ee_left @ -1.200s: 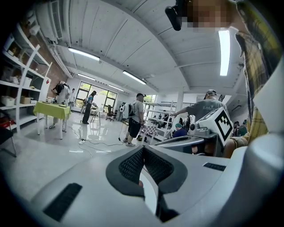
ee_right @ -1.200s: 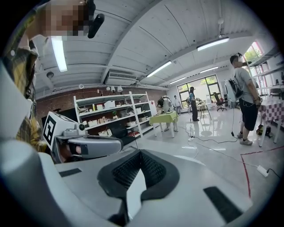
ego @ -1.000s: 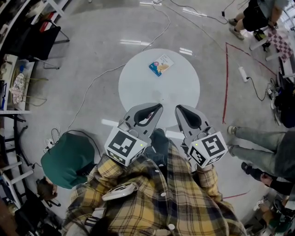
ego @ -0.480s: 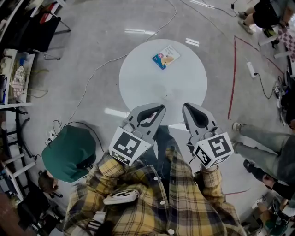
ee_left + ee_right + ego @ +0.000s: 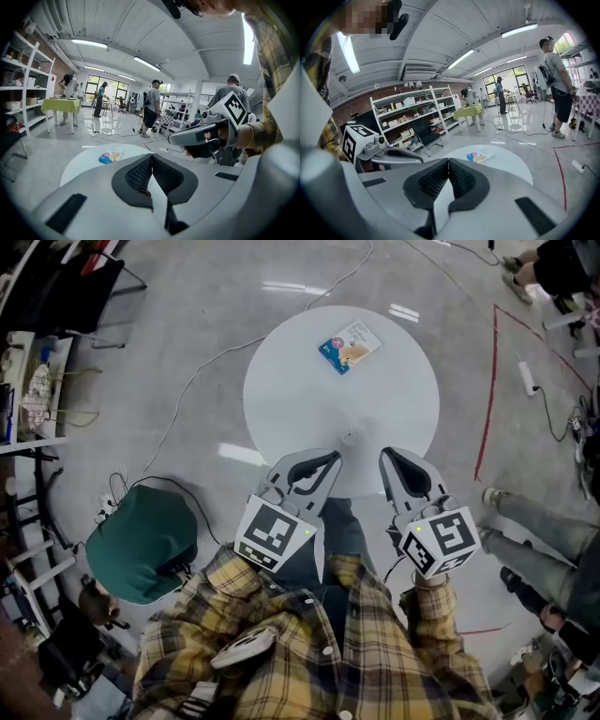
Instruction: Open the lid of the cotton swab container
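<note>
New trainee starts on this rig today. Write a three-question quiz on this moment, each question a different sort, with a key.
1. True or false: the left tongs grip the cotton swab container.
2. Where on the round table does the container lie? A) at the near edge, under the tongs; B) on the far side, apart from both tongs; C) hanging off the left edge.
3. Fill in: the jaws of the right tongs are ____ and empty.
Key: 1 false; 2 B; 3 shut.

Cotton swab container [image 5: 350, 345]: flat blue/orange pkg, lies far side of round table [image 5: 309, 404].
</note>
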Available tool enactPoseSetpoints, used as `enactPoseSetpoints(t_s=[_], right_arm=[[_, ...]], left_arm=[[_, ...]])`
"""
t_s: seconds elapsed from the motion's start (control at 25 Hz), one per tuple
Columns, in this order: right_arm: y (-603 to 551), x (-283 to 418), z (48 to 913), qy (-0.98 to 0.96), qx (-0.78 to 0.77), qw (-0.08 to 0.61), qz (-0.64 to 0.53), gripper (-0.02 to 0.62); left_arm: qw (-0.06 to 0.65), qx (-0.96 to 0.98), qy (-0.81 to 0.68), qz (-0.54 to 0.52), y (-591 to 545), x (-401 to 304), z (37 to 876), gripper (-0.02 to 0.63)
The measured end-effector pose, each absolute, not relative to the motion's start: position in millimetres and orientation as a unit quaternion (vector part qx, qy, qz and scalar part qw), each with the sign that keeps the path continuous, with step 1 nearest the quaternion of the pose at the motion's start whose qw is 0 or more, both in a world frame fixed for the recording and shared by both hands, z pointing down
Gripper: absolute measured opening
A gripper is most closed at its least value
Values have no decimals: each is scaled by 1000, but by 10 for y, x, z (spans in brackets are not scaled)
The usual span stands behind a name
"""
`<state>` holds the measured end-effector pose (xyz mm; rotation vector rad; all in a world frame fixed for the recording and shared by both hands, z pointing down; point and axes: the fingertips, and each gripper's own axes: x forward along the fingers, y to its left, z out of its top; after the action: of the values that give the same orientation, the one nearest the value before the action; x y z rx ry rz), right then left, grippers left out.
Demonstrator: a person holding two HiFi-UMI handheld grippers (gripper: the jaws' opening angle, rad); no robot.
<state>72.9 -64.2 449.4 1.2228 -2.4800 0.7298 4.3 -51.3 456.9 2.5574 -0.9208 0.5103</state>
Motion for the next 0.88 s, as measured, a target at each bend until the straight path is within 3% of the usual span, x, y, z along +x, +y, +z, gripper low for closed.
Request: enactPoseSetpoints(t_s=[0.88], right_arm=[[-645, 692, 5160, -847, 407, 158, 304, 17]], left_arm=[[185, 905, -322, 207, -535, 92, 5236, 21]])
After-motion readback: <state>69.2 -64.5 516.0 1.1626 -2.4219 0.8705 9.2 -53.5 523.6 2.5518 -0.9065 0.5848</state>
